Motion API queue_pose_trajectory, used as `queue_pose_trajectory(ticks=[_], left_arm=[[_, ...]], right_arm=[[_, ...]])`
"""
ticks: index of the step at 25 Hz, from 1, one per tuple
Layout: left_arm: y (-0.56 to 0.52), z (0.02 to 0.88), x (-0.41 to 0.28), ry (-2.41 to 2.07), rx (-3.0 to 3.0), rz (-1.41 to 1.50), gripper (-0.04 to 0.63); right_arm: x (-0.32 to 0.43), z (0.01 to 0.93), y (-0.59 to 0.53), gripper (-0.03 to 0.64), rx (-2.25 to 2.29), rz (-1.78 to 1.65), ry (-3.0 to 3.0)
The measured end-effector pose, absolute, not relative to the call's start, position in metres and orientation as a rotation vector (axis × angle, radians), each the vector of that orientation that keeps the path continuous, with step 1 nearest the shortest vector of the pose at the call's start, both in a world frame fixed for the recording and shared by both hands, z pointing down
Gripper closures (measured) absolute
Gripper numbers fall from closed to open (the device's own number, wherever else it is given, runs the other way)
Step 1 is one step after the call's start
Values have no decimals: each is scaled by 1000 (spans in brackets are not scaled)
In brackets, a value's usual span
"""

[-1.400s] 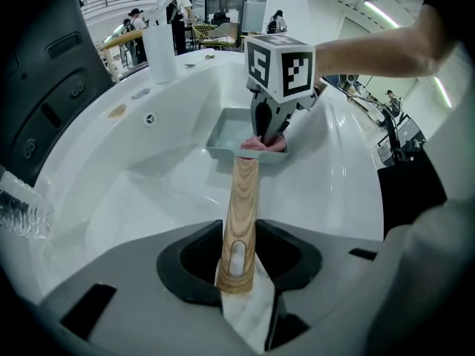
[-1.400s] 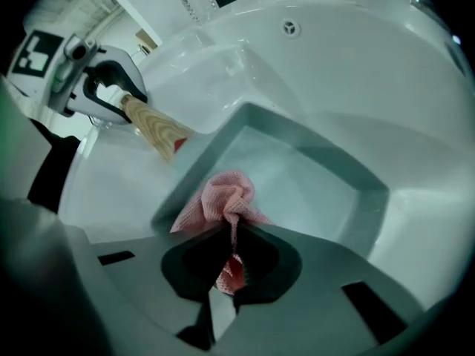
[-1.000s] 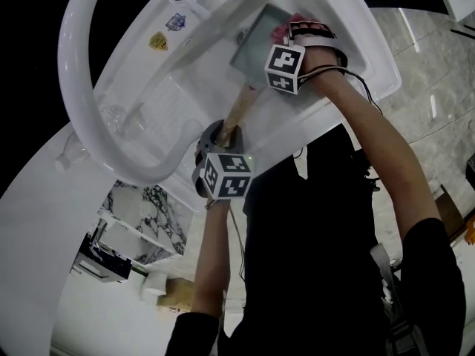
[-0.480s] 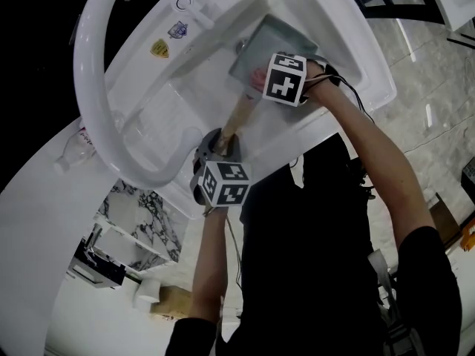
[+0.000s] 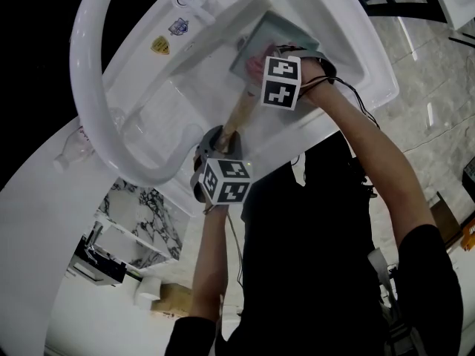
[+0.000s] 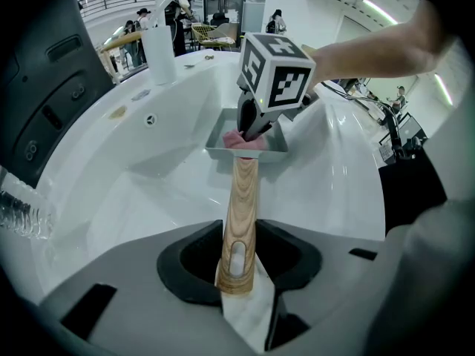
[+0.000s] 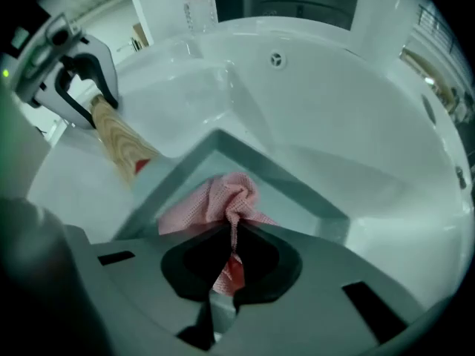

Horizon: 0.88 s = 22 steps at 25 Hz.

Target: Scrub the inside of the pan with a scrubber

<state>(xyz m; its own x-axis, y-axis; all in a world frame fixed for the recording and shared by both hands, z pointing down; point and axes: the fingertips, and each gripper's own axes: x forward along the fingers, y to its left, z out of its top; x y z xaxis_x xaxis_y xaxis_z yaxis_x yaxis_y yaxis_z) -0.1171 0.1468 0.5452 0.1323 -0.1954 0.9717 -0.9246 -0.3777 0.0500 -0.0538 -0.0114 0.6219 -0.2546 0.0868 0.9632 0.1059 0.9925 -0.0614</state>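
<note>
Down at the right gripper (image 7: pixel 228 267), clamped tight on the pink scrubber (image 7: pixel 223 197), the cloth has slid from the far corner of the pan (image 7: pixel 300 195) toward its handle side. The left gripper (image 6: pixel 239 273) is closed on the wooden handle (image 6: pixel 243 191), steadying the pan inside the white basin (image 5: pixel 185 106). Scrubbing seems well underway.

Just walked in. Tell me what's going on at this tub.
A person works over a white tub with a hand-held gripper in each hand. The left hand-held gripper is shut on the wooden handle of a square metal pan, holding it inside the tub. The right hand-held gripper pinches a pink mesh scrubber, which rests against the pan's inside.
</note>
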Motion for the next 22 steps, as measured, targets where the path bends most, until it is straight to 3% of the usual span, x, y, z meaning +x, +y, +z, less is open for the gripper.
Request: queue_pose_trajectory(ticks=[9, 15, 22], left_arm=[[147, 544, -116, -1091, 1695, 1292, 446], [147, 545, -117, -1091, 1697, 1290, 446], [148, 545, -116, -1081, 1705, 1298, 446]], right_arm=[[-19, 644, -95, 581, 134, -402, -1583], [-42, 627, -43, 581, -21, 117, -1810], [-75, 613, 10, 581, -268, 360, -1914]])
